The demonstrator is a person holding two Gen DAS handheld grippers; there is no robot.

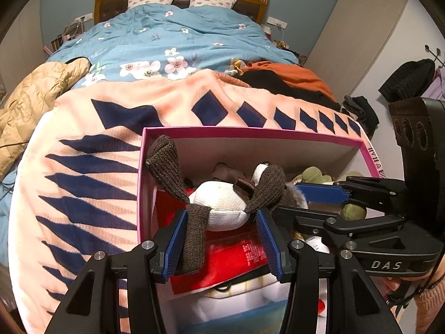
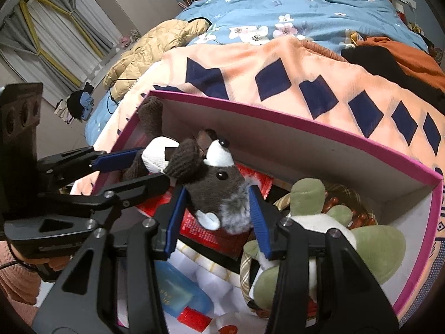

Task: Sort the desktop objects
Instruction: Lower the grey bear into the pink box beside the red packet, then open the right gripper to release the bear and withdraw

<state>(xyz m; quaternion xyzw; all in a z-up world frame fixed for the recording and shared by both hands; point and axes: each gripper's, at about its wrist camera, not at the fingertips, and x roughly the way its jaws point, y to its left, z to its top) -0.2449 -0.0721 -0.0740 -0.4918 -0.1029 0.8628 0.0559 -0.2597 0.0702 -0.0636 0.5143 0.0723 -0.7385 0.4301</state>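
Observation:
A brown-and-white plush animal with knitted limbs hangs over an open pink box, held from both ends. My left gripper is shut on its white body, with one brown leg lying against the left pad. My right gripper is shut on the dark head, its pads pressing the cheek and the grey fur. In the left wrist view the right gripper comes in from the right. In the right wrist view the left gripper reaches in from the left.
Inside the pink box lie a green plush, a red packet, a blue item and white plush. The box sits on a peach blanket with navy diamonds. A beige jacket and dark and orange clothes lie on the bed.

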